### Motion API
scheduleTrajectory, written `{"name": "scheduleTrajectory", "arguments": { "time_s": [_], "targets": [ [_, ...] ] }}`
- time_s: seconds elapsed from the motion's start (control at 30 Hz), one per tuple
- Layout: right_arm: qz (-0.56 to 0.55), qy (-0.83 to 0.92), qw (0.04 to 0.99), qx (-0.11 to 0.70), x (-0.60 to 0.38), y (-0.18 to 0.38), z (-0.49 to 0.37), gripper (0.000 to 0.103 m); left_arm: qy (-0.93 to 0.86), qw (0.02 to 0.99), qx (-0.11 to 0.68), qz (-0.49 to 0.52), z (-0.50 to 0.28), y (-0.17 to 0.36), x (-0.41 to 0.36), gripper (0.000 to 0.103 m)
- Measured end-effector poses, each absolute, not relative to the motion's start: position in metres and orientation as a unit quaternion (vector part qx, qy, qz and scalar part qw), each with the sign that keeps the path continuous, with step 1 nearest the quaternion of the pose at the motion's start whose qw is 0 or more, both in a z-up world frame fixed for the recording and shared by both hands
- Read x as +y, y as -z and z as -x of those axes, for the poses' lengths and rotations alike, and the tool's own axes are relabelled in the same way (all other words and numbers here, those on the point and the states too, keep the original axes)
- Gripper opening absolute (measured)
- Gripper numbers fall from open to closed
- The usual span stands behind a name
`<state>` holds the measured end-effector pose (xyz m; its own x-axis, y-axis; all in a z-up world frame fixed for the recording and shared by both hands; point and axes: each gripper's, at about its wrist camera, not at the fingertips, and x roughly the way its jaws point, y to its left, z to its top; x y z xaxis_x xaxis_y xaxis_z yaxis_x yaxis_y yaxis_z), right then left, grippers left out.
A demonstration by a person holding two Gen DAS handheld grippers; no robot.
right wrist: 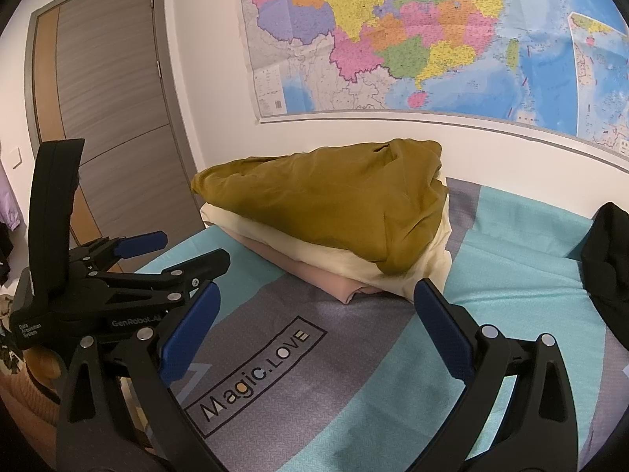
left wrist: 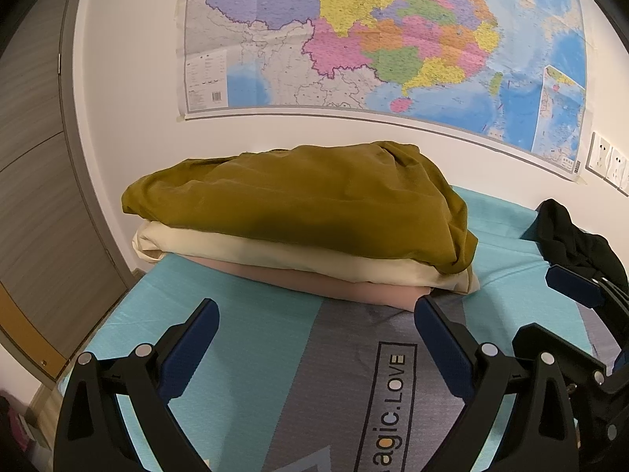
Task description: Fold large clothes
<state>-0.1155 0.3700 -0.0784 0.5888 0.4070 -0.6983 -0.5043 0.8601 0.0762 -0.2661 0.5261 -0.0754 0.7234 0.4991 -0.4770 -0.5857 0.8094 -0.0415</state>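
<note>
On the far left, beyond the bed's edge, stands a grey door (right wrist: 114, 90), and nothing there bears on the task. Nearer the middle, the left gripper (left wrist: 316, 320) hovers low over the teal and grey bedspread (left wrist: 243, 338) with its jaws spread wide and nothing between them. Just ahead of it, against the wall under the map (left wrist: 385, 39), sits a stack of three folded pieces: an olive-mustard garment (left wrist: 298, 204) on top, a cream layer (left wrist: 283, 251) beneath it, and a pale pink layer (left wrist: 346, 287) at the bottom. The olive piece looks loosely folded, bulging toward its right end, yet it rests squarely on the pile. Right of that, the right gripper (right wrist: 314, 303) also hangs over the bare spread near the printed logo, jaws wide apart and empty. Farthest right lies a crumpled black garment (left wrist: 574, 240), unfolded, well apart from the stack and close beside the right gripper's side.

My reading is that the stacked pieces are finished and the hands are between garments. The next move likely calls for swinging right, pinching the black cloth at two well-separated points such as shoulders or a hem, and dragging it onto the open middle of the spread to flatten it before any fold. Dark bunched fabric hides its edges, so finding true corners may be the hard part.
</note>
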Motion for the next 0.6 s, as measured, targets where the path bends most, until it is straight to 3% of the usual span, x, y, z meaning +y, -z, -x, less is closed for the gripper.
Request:
{"name": "scheduleTrajectory", "arguments": {
  "time_s": [0.6],
  "targets": [
    [0.044, -0.234, 0.895, 0.377, 0.351, 0.076, 0.116, 0.097, -0.263, 0.933, 0.228, 0.096, 0.256, 0.079, 0.515, 0.096]
  ]
}}
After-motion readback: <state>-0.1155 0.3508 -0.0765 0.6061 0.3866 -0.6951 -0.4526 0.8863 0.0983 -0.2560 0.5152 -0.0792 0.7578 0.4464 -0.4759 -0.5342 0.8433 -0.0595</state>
